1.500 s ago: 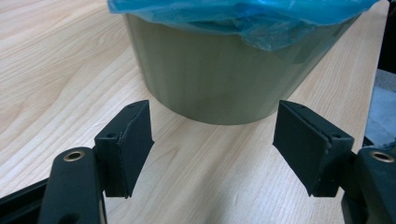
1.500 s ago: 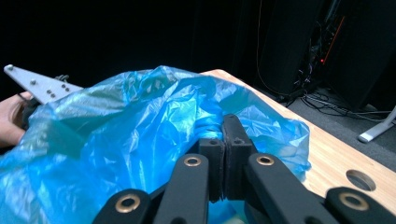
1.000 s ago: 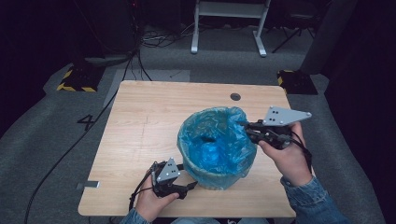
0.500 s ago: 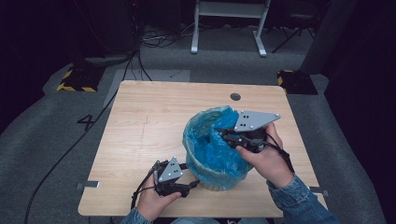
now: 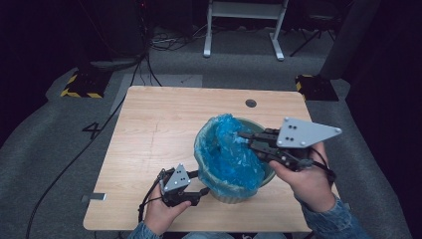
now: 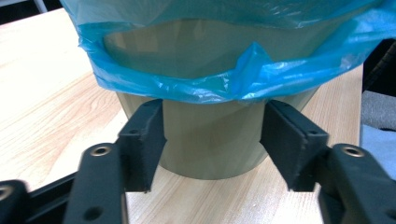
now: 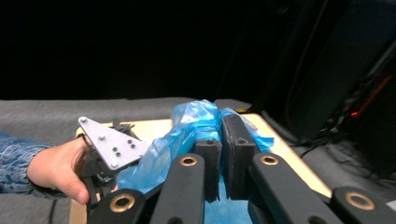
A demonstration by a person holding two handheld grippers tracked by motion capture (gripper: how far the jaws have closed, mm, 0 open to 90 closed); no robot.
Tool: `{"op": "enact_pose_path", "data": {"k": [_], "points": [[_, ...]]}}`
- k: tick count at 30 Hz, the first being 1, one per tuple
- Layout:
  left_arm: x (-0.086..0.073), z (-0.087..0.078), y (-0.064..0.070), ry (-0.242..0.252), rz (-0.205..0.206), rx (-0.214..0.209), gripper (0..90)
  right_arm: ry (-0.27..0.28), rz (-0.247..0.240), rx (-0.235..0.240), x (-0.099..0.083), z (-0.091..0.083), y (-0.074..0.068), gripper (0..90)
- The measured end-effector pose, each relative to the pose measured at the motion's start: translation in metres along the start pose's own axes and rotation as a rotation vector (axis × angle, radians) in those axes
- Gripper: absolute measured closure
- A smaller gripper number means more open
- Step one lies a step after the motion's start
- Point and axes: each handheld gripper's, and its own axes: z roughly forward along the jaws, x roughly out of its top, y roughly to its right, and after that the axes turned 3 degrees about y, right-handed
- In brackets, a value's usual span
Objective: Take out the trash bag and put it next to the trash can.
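On a pale wooden table, toward its near right part, stands a round beige bin lined with a crinkled blue plastic bag. The bag's edge is folded down over the bin's rim and hangs partway along the outside wall.

At the near left side of the bin, low down by the table, the left gripper is held by a hand. Its jaws are spread wide, one on each side of the bin's lower wall, just below the hanging edge of the bag; whether they touch the wall is hard to tell.

Above the bin's right rim, the right gripper points left across the opening. Its jaws are pressed together on a bunched fold of the blue bag, lifted above the rim. A denim sleeve covers the right forearm.
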Motion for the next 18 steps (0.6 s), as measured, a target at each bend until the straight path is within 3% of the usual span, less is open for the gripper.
{"op": "enact_pose_path", "data": {"k": [3,5,6,7,8,9,10,12,13,15,16,18], "points": [[0.001,-0.003,-0.001,0.007,-0.019,-0.003,50.3,0.008,0.0,-0.037,-0.001,-0.014,0.003,85.4],[0.003,-0.006,-0.002,0.01,-0.028,-0.005,58.9,-0.007,0.049,-0.076,-0.012,-0.026,0.012,74.4],[0.003,-0.006,-0.002,0.01,-0.028,-0.005,62.7,-0.007,0.049,-0.076,-0.012,-0.026,0.012,74.4],[0.005,-0.007,-0.002,0.007,-0.03,-0.006,64.1,-0.028,0.082,-0.129,-0.025,-0.032,0.017,58.3],[0.005,-0.007,-0.002,0.007,-0.03,-0.006,65.2,-0.028,0.082,-0.129,-0.025,-0.032,0.017,58.3],[0.006,-0.007,-0.002,0.006,-0.034,-0.007,68.5,-0.065,0.112,-0.152,-0.039,-0.035,0.02,48.5],[0.007,-0.008,-0.002,0.009,-0.036,-0.005,70.5,-0.074,0.125,-0.162,-0.045,-0.037,0.021,46.0],[0.008,-0.009,-0.003,0.009,-0.035,-0.003,72.3,-0.082,0.124,-0.176,-0.05,-0.04,0.023,44.0],[0.01,-0.011,-0.003,0.013,-0.038,0.002,80.6,-0.095,0.139,-0.208,-0.06,-0.048,0.027,42.2],[0.011,-0.013,-0.004,0.011,-0.035,0.008,82.9,-0.096,0.144,-0.212,-0.062,-0.049,0.028,42.1],[0.013,-0.017,-0.004,0.011,-0.031,0.024,89.7,-0.107,0.164,-0.228,-0.07,-0.055,0.032,41.7],[0.013,-0.021,-0.004,0.015,-0.03,0.03,89.8,-0.124,0.179,-0.24,-0.076,-0.059,0.035,41.6]]}}
